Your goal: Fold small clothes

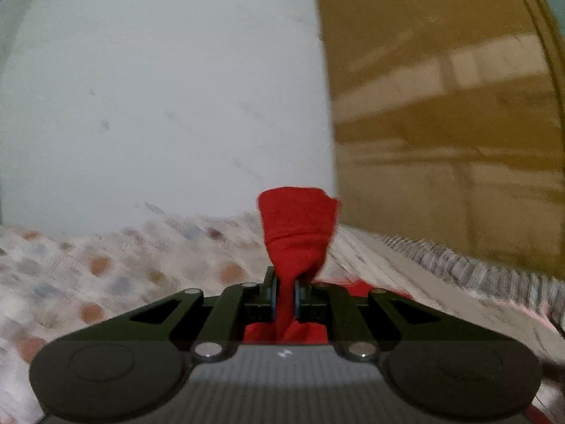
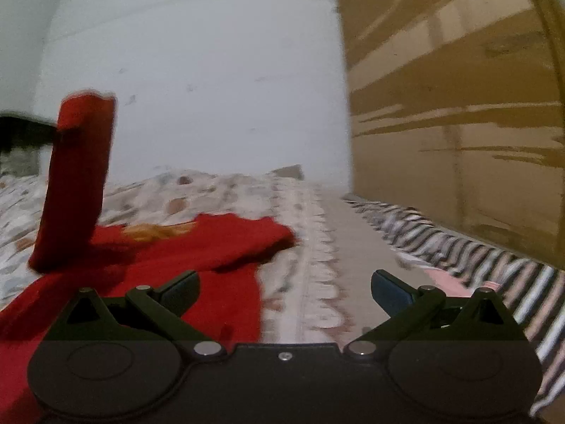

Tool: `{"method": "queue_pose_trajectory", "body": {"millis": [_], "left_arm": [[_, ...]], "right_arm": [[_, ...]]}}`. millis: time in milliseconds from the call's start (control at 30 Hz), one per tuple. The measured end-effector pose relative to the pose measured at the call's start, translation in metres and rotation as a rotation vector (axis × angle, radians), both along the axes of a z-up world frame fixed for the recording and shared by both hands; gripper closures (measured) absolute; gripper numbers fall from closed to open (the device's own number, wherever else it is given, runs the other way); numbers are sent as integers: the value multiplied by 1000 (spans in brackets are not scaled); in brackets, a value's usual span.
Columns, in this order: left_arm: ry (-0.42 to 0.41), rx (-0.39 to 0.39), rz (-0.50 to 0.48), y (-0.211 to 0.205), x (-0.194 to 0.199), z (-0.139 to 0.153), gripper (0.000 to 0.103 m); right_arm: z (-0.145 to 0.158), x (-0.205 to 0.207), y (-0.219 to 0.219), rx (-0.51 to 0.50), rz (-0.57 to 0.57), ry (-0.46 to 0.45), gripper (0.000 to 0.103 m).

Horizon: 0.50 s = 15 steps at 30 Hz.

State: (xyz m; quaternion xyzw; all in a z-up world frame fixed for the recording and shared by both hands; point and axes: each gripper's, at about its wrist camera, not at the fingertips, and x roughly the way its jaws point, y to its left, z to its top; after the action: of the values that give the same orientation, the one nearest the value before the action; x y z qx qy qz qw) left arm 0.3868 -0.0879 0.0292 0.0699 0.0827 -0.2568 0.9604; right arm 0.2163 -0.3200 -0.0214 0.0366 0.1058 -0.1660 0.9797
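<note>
Red shirt (image 2: 197,268) on the patterned bedspread (image 2: 226,190), left of the cardboard box (image 2: 459,106) | my left claw (image 1: 286,295) pinches its raised sleeve (image 2: 77,176) | my right claw (image 2: 285,291) spread wide, empty | step: sleeve fold-in, I judge; next, lay it across the body | orange chest print blurred, no legible writing

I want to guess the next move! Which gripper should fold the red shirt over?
Probably the left gripper: it is already shut on the red shirt's lifted sleeve. The right gripper is open, holding nothing.
</note>
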Motion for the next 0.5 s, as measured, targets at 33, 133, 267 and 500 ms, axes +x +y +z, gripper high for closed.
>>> {"method": "queue_pose_trajectory", "body": {"millis": [33,133,267,500], "left_arm": [[23,23,-25,-8,-2,-12,95],[70,100,-75,-22,-14,-46,95],[157,136,-108,-28,-31,-79,94],[256,113,-185,-12,-50,-87,21]], "right_arm": [[-1,-2,-4,4,-19,-6,0],[-4,-6,-12,10,-53,-11,0],[-7,-7,-14,6,-63,-2,0],[-10,-3,-11,10,-46,18,0]]}}
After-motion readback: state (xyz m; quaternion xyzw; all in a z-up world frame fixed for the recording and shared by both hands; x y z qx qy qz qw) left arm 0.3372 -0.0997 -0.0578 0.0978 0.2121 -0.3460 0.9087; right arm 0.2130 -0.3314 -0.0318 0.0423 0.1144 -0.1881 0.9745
